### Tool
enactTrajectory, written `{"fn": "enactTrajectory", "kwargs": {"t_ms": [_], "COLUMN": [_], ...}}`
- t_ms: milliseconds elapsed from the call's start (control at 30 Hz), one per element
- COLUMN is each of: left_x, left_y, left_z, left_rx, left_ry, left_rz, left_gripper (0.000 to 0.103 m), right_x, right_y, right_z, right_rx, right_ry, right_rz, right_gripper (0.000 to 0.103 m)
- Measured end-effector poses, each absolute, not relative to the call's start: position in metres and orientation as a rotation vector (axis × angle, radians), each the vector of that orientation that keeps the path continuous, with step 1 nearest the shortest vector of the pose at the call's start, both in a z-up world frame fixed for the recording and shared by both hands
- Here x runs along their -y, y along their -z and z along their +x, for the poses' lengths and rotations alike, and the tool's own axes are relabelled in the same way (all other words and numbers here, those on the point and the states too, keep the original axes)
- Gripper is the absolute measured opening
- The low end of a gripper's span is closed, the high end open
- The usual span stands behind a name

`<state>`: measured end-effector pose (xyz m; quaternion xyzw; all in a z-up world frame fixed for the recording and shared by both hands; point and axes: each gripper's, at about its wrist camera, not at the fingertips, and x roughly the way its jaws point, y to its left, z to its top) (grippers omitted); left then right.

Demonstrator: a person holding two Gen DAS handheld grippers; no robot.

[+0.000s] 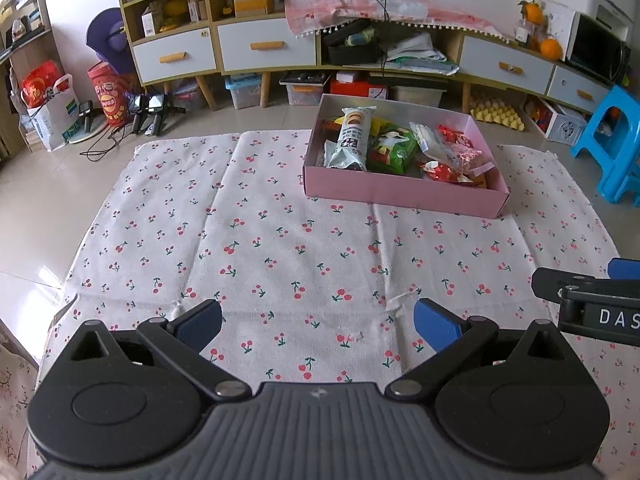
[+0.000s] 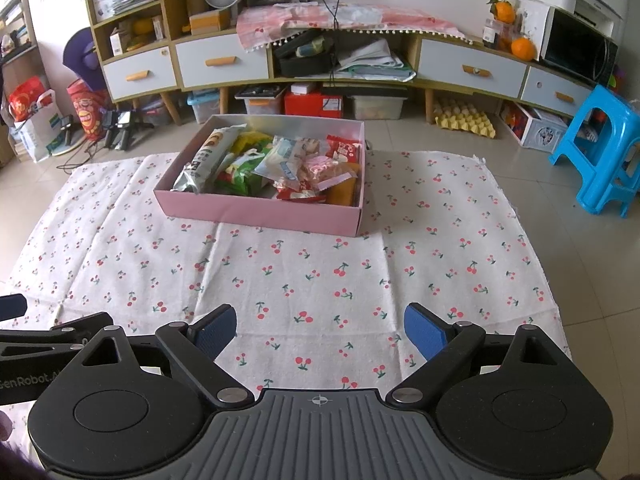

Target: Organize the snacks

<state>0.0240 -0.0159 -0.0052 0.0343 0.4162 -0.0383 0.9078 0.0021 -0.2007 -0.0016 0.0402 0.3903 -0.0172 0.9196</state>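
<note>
Left wrist view: the left gripper [image 1: 318, 326] hangs over a cherry-print cloth [image 1: 280, 248] spread on the tiled floor, its blue fingers [image 1: 434, 328] wide apart with nothing between them. Only bare cloth lies under and ahead of them. The pink box [image 1: 400, 196] sits on the cloth farther off, toward the upper right, well apart from the fingers. The snacks are all inside it: a long silver pack [image 1: 352, 136] lies along the left side, a green bag [image 1: 390, 150] next to it, a clear pack [image 1: 436, 146] beyond that, and red packets [image 1: 444, 172] at the right. Part of the right gripper [image 1: 588, 300] juts in at the right edge. Behind the box stands a low cabinet [image 1: 264, 46] with white drawers, and a blue stool [image 1: 616, 140] is at the far right.

Right wrist view: the right gripper [image 2: 320, 330] also hangs over the cloth [image 2: 320, 264], fingers [image 2: 424, 334] spread wide and empty. The box [image 2: 260, 212] lies ahead and slightly left, well clear of the fingers. The silver pack [image 2: 204, 164] leans along its left wall, with the green bag [image 2: 240, 170], the clear pack [image 2: 284, 160] and a red packet [image 2: 342, 148] filling the rest. An orange pack [image 2: 344, 192] lies in the near right corner. The left gripper [image 2: 36, 340] shows at the left edge. The stool [image 2: 600, 152] stands off the cloth to the right.
</note>
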Motion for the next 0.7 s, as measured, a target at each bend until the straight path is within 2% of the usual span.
{"fn": "enactTrajectory", "kwargs": {"t_ms": [700], "left_x": [0.0162], "left_y": [0.0052], "left_z": [0.0238], "left_rx": [-0.861], "left_ry": [0.080], "left_rz": [0.070], "left_gripper": [0.102], "right_x": [0.1980], "right_y": [0.0038], "right_z": [0.0023], "right_rx": [-0.810], "right_ry": [0.032], "right_rz": [0.085], "right_gripper": [0.093]}}
